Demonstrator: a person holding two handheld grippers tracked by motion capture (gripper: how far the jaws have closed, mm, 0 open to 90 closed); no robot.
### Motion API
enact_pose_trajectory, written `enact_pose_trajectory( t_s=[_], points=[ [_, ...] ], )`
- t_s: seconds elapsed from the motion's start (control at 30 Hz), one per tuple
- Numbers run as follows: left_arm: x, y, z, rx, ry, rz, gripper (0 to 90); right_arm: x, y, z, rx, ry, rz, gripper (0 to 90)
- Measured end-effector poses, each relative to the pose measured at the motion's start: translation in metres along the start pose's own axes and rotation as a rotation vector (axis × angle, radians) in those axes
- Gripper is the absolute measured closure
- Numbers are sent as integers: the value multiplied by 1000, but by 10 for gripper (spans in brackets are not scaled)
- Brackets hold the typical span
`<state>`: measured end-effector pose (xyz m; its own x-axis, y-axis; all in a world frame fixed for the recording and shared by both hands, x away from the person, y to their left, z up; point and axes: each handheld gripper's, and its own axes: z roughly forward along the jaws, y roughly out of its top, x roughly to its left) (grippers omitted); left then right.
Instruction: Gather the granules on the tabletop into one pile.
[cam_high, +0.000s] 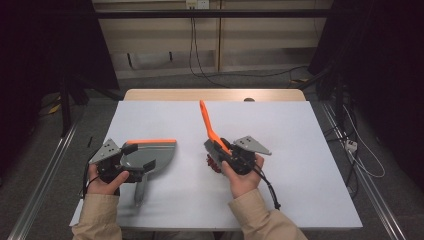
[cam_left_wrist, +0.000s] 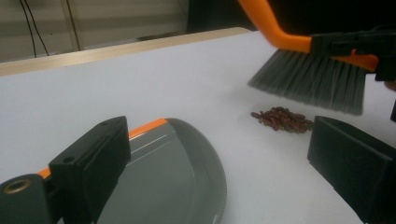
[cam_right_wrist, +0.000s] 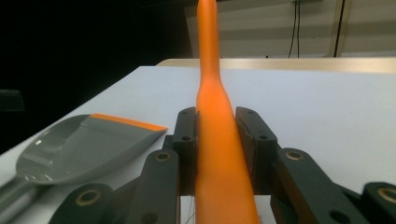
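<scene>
My right gripper (cam_high: 216, 145) is shut on the orange handle of a hand brush (cam_high: 206, 120), which points away from me up the table. In the right gripper view the handle (cam_right_wrist: 210, 70) is clamped between both jaws of the right gripper (cam_right_wrist: 217, 140). The grey bristles (cam_left_wrist: 310, 81) hang just above a small pile of red-brown beans (cam_left_wrist: 282, 120). A grey dustpan (cam_high: 160, 150) with an orange lip lies flat to the left. My left gripper (cam_high: 140, 156) stands over it with jaws wide apart, open; the right jaw touches nothing.
The white table (cam_high: 280, 130) has bare room on its right half and far side. A wooden strip (cam_high: 215, 95) runs along the far edge. Cables lie on the floor behind and to the right. The dustpan's handle (cam_high: 140, 192) points toward the near edge.
</scene>
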<state>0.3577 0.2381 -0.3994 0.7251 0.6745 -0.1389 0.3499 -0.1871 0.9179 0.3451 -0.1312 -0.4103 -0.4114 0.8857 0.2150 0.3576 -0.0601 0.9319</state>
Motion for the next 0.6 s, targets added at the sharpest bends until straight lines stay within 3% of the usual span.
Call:
enact_pose_trajectory(
  t_s=[0.27,0.53,0.6],
  points=[
    [-2,0,1,18,11,9,59,-48,4,-28,14,-7,-90,712],
    [-3,-2,0,30,27,8,59,-75,-7,-38,66,-8,-162,712],
    [-3,-3,-1,32,28,9,59,-80,-10,-39,82,0,-152,712]
  ],
)
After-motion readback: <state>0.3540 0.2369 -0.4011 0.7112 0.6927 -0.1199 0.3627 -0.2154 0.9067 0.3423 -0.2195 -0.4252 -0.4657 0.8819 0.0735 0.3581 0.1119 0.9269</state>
